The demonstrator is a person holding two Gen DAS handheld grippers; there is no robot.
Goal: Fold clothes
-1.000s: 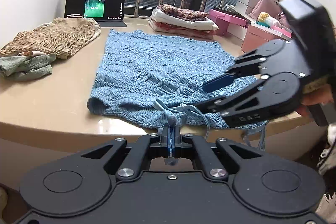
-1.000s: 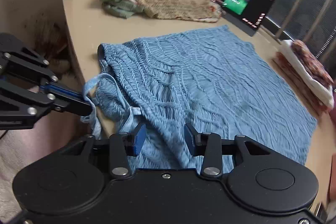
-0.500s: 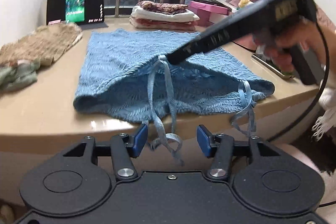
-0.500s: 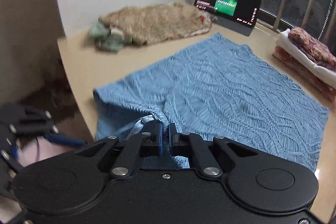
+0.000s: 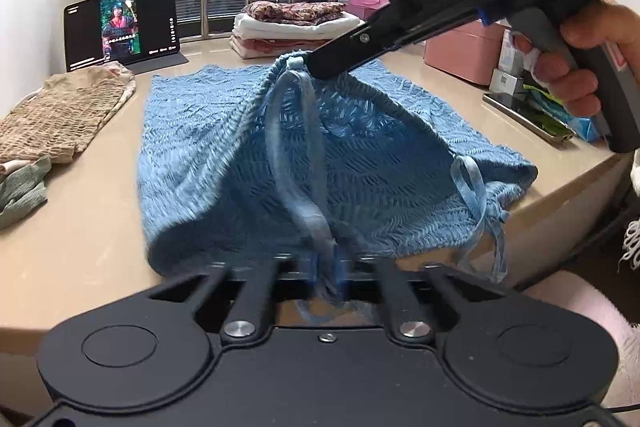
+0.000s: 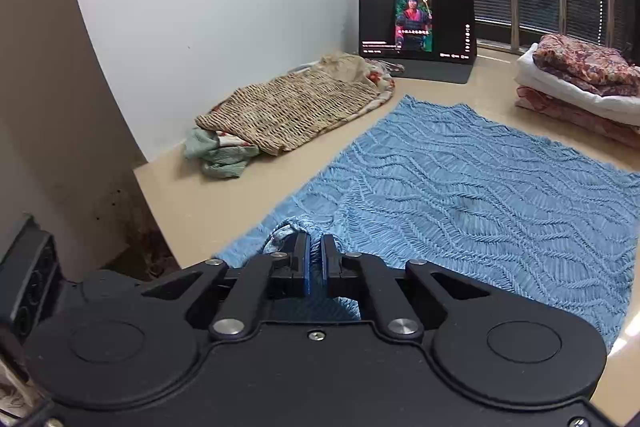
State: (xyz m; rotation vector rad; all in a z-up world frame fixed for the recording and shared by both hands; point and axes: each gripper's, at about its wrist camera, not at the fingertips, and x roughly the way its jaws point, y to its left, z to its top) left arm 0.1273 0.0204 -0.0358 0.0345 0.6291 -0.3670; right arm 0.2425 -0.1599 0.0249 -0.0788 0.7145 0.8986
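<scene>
A blue knitted garment (image 5: pixel 360 163) lies spread on the beige table (image 5: pixel 80 227), also in the right wrist view (image 6: pixel 460 187). My right gripper (image 6: pixel 315 259) is shut on its near edge with the strap and holds that edge lifted above the table; it shows in the left wrist view (image 5: pixel 316 65) as a black arm from the right. My left gripper (image 5: pixel 326 263) is shut on the hanging blue strap loop (image 5: pixel 304 163) at the table's front edge. A second strap (image 5: pixel 480 211) hangs over the edge at the right.
A tablet (image 5: pixel 122 25) plays video at the back left. A beige knit top (image 5: pixel 60 115) and green cloth (image 5: pixel 20 195) lie left. Folded clothes (image 5: pixel 292 27) are stacked at the back. Pink boxes (image 5: pixel 464 51) and a phone (image 5: pixel 528 121) lie right.
My right gripper has lifted the garment's edge higher and further back. My left gripper, open half a second ago, has closed on the hanging strap.
</scene>
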